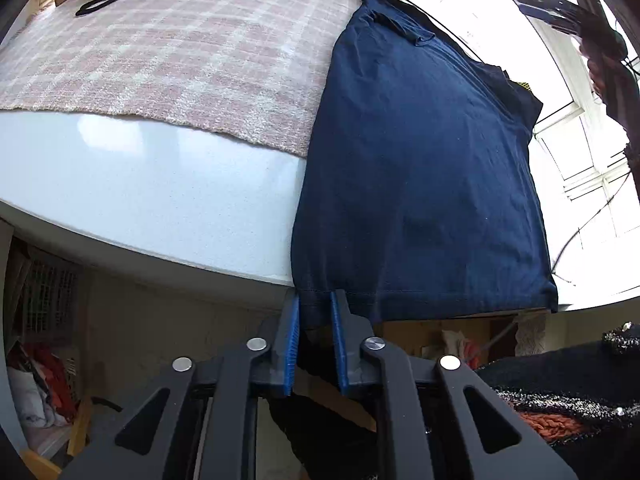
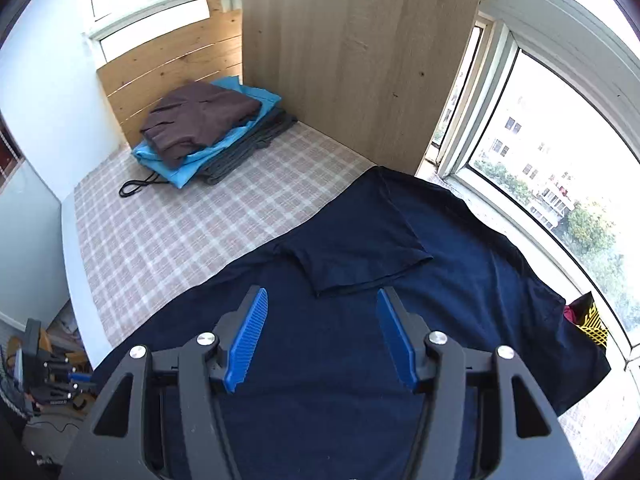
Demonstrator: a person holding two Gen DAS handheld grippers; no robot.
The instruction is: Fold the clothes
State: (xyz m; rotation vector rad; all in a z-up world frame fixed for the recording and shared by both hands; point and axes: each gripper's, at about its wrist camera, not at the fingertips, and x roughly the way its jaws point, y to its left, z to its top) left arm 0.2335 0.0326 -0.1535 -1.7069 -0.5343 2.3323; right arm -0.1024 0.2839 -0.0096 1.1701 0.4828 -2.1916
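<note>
While the left gripper (image 1: 314, 312) pinches the near hem of the navy T-shirt (image 1: 416, 168) spread on the table's (image 1: 160, 184) right side, the right gripper (image 2: 322, 332) hovers above with jaws apart, so a one-handed pull could drag and bunch the shirt.

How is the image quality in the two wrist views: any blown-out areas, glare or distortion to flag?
Left wrist view: the window is blown out to white, a soft glare patch sits on the white tabletop, and the table edge bows strongly. Right wrist view: evenly exposed, trees and buildings show through the window, and the navy T-shirt reads very dark with little fold detail.
</note>
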